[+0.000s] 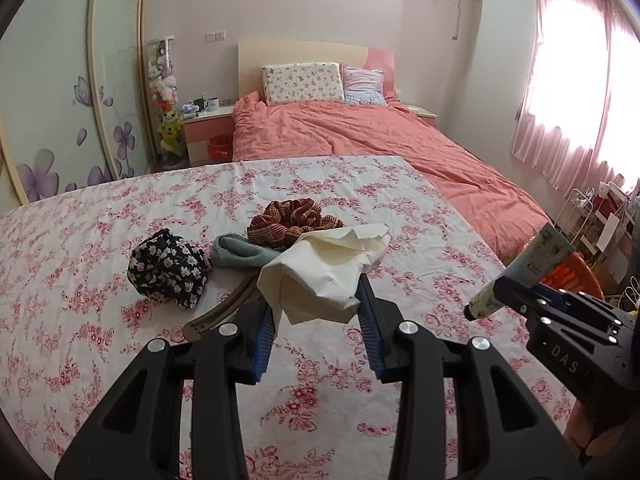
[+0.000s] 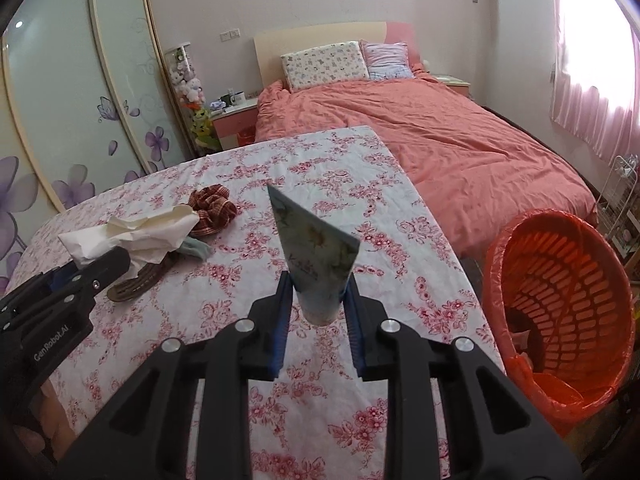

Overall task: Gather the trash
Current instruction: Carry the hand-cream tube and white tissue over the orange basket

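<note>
Trash lifted, bin next

Crumpled paper (image 1: 326, 276) clamped in left gripper (image 1: 318, 300), squeezed tube (image 2: 316, 256) clamped in right gripper (image 2: 316, 300), both above floral tablecloth (image 2: 360, 208). Carry step. Next: swing right over red-lined basket (image 2: 560, 280), release.

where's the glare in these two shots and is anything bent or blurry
Left wrist view: the curtained window at right is blown out white, and the wardrobe doors bow with fisheye curve; the crumpled paper in the left claw stays sharp. Right wrist view: window glare washes the top right corner, dark vignette fills the corners, and the tube's print looks soft.
</note>
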Tool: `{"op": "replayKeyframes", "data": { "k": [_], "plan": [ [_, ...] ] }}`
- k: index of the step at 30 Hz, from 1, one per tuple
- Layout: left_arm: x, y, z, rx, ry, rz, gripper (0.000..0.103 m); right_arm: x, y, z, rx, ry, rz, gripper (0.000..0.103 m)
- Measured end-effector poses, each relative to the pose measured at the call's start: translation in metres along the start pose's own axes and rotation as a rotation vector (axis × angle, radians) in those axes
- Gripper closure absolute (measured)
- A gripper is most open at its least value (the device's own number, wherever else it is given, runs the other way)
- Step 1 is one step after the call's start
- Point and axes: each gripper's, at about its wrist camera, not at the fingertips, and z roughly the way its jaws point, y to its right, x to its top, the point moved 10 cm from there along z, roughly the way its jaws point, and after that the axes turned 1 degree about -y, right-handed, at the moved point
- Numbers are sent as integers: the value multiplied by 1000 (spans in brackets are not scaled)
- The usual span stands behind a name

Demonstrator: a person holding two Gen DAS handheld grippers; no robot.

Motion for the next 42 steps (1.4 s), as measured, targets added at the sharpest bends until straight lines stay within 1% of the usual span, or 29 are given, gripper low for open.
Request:
{"op": "replayKeyframes", "data": {
  "k": [3,5,8,11,15,18,21,22,24,25,26,27,28,29,34,42],
  "plan": [
    [1,3,-2,-4,4,3,65,-1,1,-1,7,-7,10,78],
    [2,4,-3,-7,7,4,65,-3,2,6,11,-35,11,78],
    [2,1,-3,-8,8,-3,65,-7,0,26,11,-91,19,77],
    [1,-7,-2,-4,5,-19,65,3,-2,38,-18,-74,20,77],
    [2,-19,-2,5,7,-32,65,13,-9,70,-23,-99,31,77],
    [4,-27,-1,12,11,-42,65,10,-13,94,-28,-141,32,79],
    [5,-35,0,17,13,-51,65,2,-15,103,-34,-161,24,79],
    [5,-36,1,17,13,-54,65,0,-16,103,-38,-160,17,78],
    [4,-38,2,16,13,-57,65,-4,-17,96,-36,-149,5,67],
    [4,-39,2,15,13,-58,65,-5,-19,93,-31,-144,5,59],
    [4,-38,4,13,10,-59,65,-7,-18,90,-33,-137,4,58],
    [3,-38,4,11,9,-59,65,-9,-18,88,-41,-135,-1,59],
    [2,-38,4,11,7,-60,65,-12,-17,88,-52,-138,-6,69],
    [1,-37,5,9,3,-62,65,-15,-16,89,-63,-141,-9,76],
    [2,-33,0,3,8,-53,65,-11,-14,74,-41,-105,-3,77],
    [16,-13,-16,-13,45,-38,65,20,-11,5,16,33,20,77]
  ]
}}
